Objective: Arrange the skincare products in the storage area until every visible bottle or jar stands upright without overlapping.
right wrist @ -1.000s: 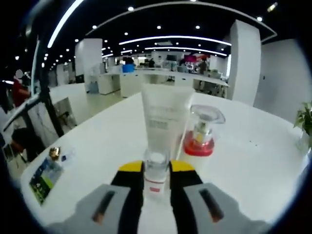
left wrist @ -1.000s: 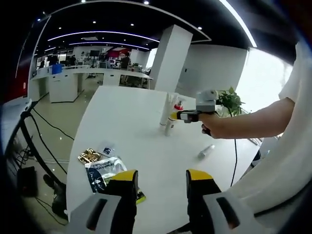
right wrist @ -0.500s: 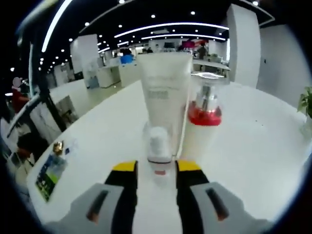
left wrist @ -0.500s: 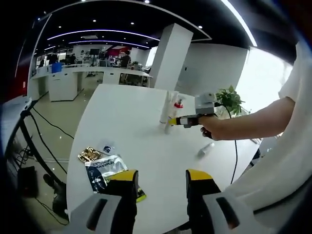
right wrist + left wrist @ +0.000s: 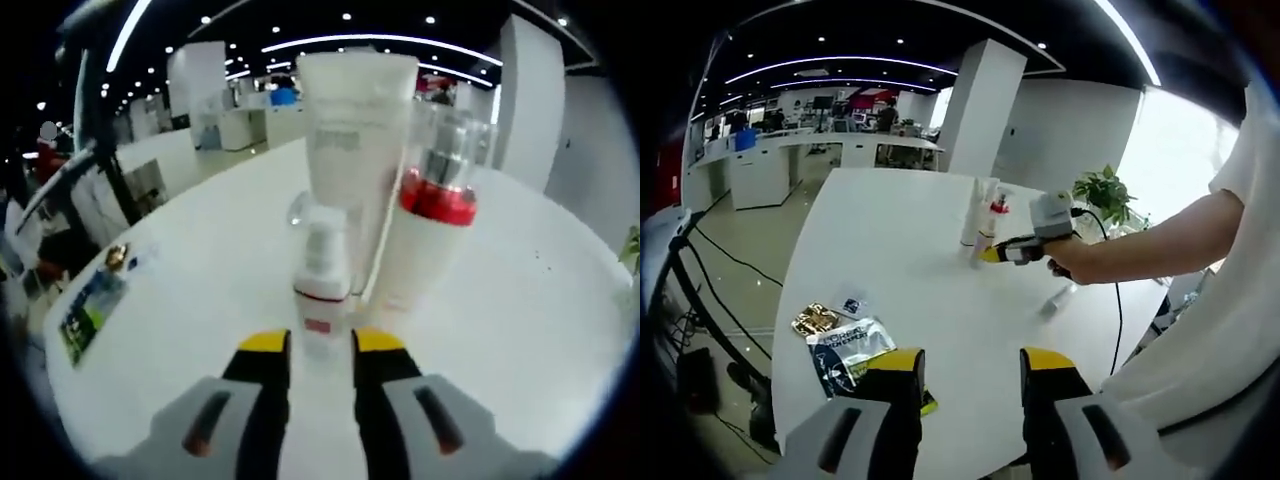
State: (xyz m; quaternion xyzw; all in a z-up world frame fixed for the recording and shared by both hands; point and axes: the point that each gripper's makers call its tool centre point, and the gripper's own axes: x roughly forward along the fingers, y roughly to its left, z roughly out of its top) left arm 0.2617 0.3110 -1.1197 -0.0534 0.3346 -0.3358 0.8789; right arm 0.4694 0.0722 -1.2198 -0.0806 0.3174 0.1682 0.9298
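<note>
A small white bottle with a red band stands on the white table, its lower body between the jaws of my right gripper, which is shut on it. Right behind it stand a tall white tube and a white pump bottle with a red collar and clear cap. In the left gripper view the right gripper reaches the same group: the tube, the pump bottle and the small bottle. A slim clear bottle lies on its side. My left gripper hangs open above the table's near edge.
Printed sachets and a gold wrapper lie near the table's left front edge; the sachets also lie at the left of the right gripper view. A potted plant stands at the far right. A person's arm holds the right gripper.
The right jaws spread a little half a second ago and have closed in on the small bottle again, lower on its body. The right camera has dropped and moved nearer the tube. The left gripper stays open.
</note>
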